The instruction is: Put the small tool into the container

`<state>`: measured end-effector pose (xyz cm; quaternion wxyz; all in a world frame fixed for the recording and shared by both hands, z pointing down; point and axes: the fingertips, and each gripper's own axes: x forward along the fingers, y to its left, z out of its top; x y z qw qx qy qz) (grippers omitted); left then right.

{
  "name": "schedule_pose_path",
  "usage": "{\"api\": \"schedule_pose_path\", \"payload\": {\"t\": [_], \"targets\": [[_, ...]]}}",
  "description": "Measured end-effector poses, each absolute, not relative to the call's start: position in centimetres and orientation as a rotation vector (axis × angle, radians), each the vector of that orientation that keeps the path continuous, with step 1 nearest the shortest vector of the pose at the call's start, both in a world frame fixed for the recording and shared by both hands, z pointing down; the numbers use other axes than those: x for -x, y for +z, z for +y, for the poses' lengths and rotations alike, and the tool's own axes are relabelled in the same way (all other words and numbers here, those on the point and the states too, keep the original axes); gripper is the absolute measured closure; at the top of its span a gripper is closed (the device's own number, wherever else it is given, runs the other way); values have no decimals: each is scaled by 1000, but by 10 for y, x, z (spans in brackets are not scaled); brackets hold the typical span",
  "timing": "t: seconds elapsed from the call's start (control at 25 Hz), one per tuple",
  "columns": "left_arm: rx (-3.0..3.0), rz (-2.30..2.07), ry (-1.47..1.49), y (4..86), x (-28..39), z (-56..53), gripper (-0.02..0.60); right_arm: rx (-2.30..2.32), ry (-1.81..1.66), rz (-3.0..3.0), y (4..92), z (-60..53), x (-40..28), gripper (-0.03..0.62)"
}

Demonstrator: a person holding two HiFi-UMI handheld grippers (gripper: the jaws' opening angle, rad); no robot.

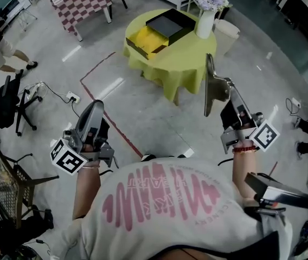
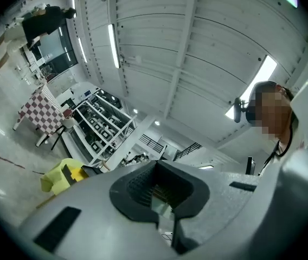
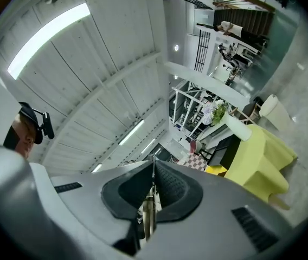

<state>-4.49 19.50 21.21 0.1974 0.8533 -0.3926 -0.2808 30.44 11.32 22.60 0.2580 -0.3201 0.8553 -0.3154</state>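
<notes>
The container, a black box with a yellow inside (image 1: 147, 40), sits open on a round table with a yellow cloth (image 1: 184, 64), its black lid (image 1: 170, 25) leaning on it. Both grippers are raised well short of the table and point up at the ceiling. My right gripper (image 1: 209, 62) (image 3: 153, 166) is shut, and a thin metal tool (image 3: 148, 213) shows edge-on between its pads. My left gripper (image 1: 96, 105) (image 2: 156, 167) is shut with nothing seen between its pads. The box (image 3: 217, 170) appears small and far away in the right gripper view.
A white vase of flowers (image 1: 206, 16) stands on the table beside the box. A white bin (image 1: 228, 34) is behind the table and a checkered table (image 1: 81, 1) stands at the far left. Office chairs (image 1: 7, 102) and floor cables (image 1: 53, 91) are on the left.
</notes>
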Motion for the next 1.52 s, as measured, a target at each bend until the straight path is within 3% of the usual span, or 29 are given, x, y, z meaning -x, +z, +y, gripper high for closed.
{"api": "schedule_pose_path", "payload": {"t": [0.44, 0.96, 1.52], "targets": [[-2359, -1028, -796, 227, 123, 152, 572, 1024, -882, 2273, 252, 88, -231, 582], [-2230, -1001, -582, 290, 135, 112, 574, 1100, -1000, 2305, 292, 38, -189, 582], [-2325, -1052, -676, 265, 158, -8, 574, 994, -975, 2365, 282, -105, -148, 582]]}}
